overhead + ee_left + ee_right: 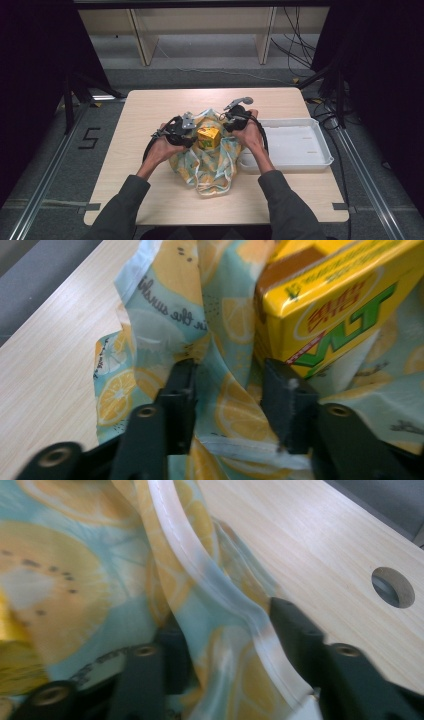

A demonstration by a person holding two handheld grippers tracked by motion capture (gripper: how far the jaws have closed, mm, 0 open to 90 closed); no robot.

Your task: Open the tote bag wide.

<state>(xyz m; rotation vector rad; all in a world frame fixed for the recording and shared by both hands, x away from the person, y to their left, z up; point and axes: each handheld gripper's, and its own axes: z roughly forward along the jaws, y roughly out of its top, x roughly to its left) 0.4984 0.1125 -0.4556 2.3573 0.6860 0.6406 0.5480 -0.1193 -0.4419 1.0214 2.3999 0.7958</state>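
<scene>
Both tools, left tool (192, 134) and right tool (226, 121), stand part open astride folds of the lemon-printed fabric bag (207, 165) beside the yellow drink carton (208, 137), mid-bench.

Dark grey long sleeves, black tongs (192, 136) with grey plates, black cables, brass-ringed screw holes

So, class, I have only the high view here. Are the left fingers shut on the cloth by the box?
Observer: No. The left gripper is open; a fold of the cloth lies between its fingers, unpinched.
Operator: And the right?
Observer: The right gripper is open too; the cloth's white hem runs between its fingers.
Operator: Any print on the box?
Observer: The box has big green letters and small red script.
</scene>
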